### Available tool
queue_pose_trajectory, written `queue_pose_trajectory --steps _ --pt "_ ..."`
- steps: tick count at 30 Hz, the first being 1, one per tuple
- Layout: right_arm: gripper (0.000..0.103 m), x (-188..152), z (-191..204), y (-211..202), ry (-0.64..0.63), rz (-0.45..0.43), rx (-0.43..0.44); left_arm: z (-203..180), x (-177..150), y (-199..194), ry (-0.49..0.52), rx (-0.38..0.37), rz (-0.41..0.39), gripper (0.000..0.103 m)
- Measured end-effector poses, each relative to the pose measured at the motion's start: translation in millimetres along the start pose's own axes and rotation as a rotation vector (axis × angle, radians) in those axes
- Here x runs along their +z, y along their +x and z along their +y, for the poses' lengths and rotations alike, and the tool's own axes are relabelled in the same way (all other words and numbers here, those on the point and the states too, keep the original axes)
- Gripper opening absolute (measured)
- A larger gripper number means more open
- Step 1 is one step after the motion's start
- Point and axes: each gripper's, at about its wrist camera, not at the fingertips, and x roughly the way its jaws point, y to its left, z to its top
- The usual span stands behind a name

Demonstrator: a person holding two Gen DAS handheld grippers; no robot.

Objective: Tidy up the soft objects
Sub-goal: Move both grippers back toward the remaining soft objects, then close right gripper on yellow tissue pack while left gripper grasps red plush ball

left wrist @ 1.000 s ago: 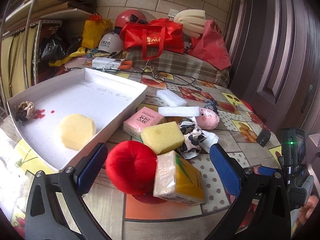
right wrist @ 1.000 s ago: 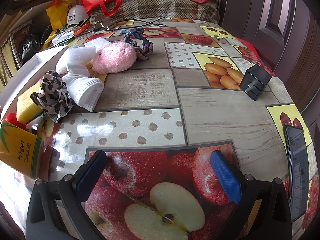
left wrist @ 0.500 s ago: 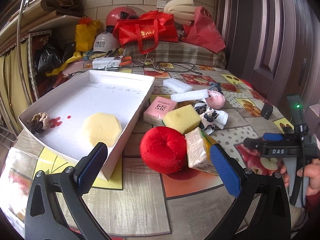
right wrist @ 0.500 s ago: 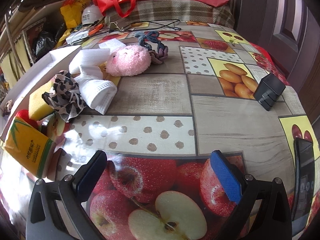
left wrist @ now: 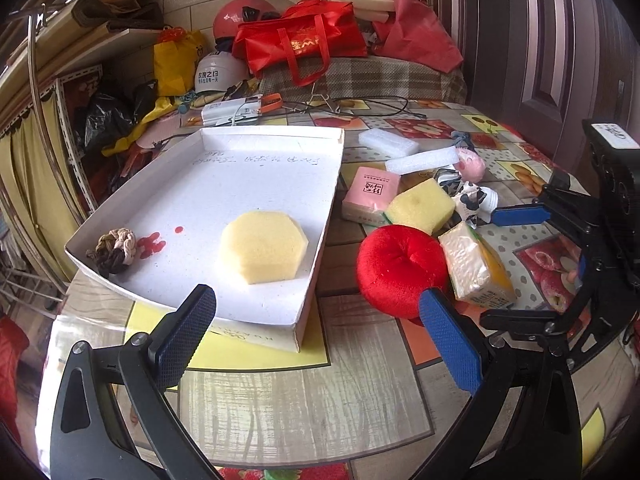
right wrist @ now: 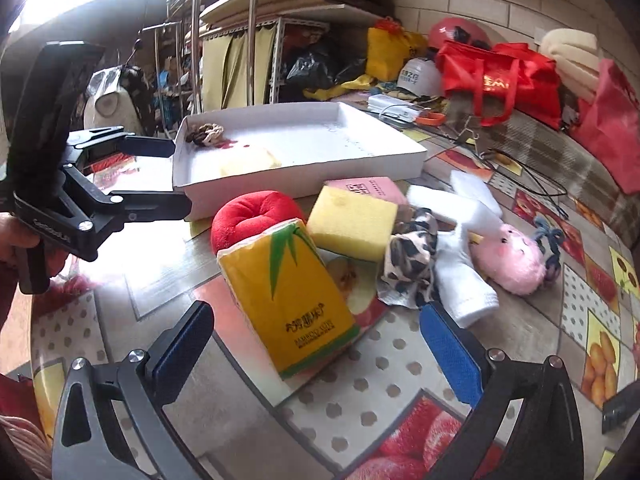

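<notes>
The right gripper (right wrist: 316, 344) has been swung toward the yellow tissue pack (right wrist: 292, 296), fingers apart; the left gripper (left wrist: 320, 332), fingers also apart, is drawn back.

Both grippers hover empty, jaws spread wide: left gripper (left wrist: 316, 336) at nine o'clock, right gripper (right wrist: 316, 344) at three.

Cluttered home storeroom: shelves (right wrist: 280, 4), helmets (left wrist: 216, 74).
</notes>
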Motion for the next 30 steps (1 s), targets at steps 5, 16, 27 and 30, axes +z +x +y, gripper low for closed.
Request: queue_pose_trajectory --steps 5,16,27,30 --pt "0.051 -5 -1 18 0.006 0.100 0.011 -14 0 9 0.046 -0.052 0.031 0.103" --pt "0.049 -57 -74 -47 0.349 0.008 -0.085 -63 20 51 0.142 -0.057 0.096 0.090" --pt "0.049 -53 -72 -51 0.339 -0.028 -0.092 -78 8 19 0.217 -0.077 -0.010 0.086" --pt "0.049 -55 -73 -54 0.348 -0.037 -0.091 -71 0 3 0.141 -0.138 0.017 0.086"
